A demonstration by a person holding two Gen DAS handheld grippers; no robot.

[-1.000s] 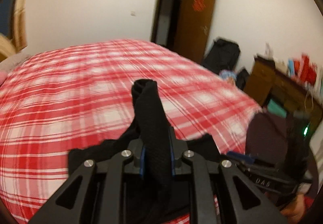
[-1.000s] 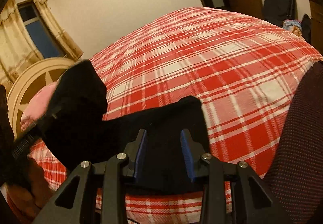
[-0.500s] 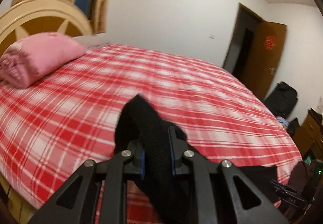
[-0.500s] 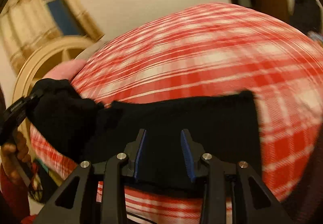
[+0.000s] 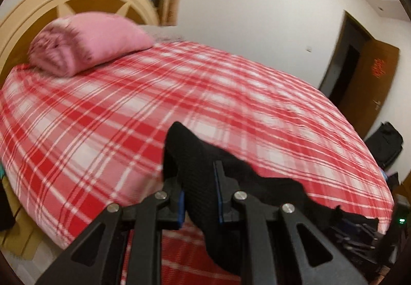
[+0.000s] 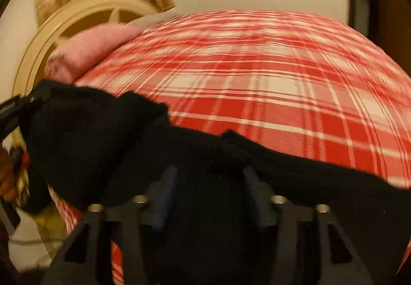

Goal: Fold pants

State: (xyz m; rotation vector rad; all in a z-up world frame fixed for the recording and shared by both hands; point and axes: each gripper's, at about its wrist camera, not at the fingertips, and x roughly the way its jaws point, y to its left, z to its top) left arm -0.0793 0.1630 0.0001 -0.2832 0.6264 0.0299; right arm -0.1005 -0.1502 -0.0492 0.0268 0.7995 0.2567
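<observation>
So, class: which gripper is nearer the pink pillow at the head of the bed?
Left. The left gripper, shut on the black pants, sits on the pink pillow's side. The right gripper, jaws opening around the pants, sits farther along the near edge of the bed.

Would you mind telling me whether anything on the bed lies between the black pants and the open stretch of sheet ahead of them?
Nothing visible does. The plaid sheet ahead of the black pants is bare; the pink pillow sits off at the headboard end. The left gripper grips the fabric.

Warm indoor light, motion blur, fisheye-bent edges.
</observation>
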